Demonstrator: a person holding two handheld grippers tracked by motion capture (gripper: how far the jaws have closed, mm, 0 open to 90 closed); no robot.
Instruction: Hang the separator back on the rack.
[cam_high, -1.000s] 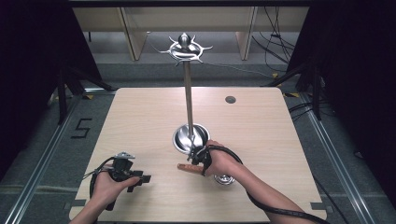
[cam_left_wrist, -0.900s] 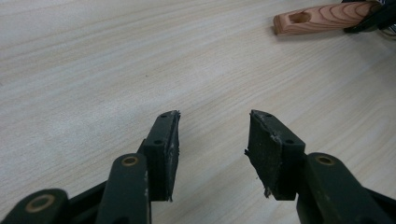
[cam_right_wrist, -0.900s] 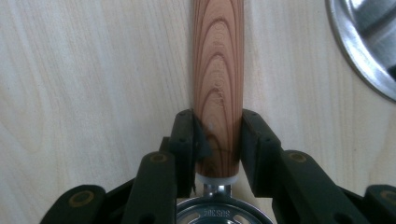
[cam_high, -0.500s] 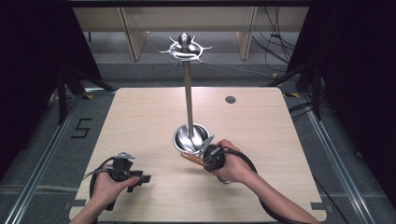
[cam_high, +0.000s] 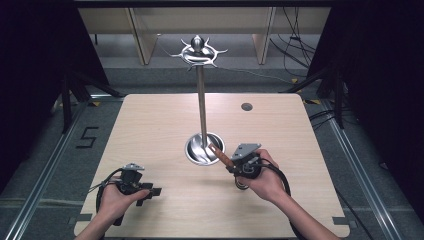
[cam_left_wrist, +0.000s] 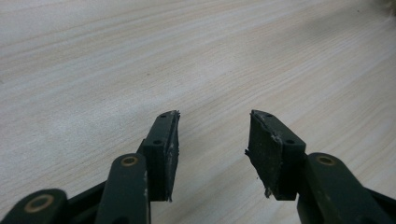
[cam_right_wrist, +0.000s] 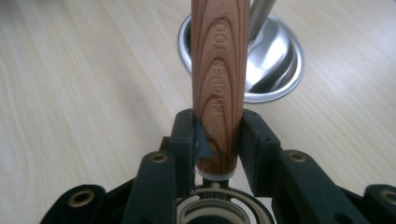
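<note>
The right tongs (cam_high: 231, 165) clamp a wooden-handled utensil (cam_right_wrist: 218, 84) near the counter's (cam_high: 150, 125) front edge, beside the stand's steel base (cam_high: 197, 150). The left tongs (cam_left_wrist: 212, 149) rest open, empty, toward the front-left corner. Next likely: lifting it onto a hook (cam_high: 199, 52).

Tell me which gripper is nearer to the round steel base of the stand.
Right. The right gripper, clamped on a wooden handle, sits just beside the steel base, with the handle pointing at it. The left gripper rests near the table's front left, well away from the base.
</note>
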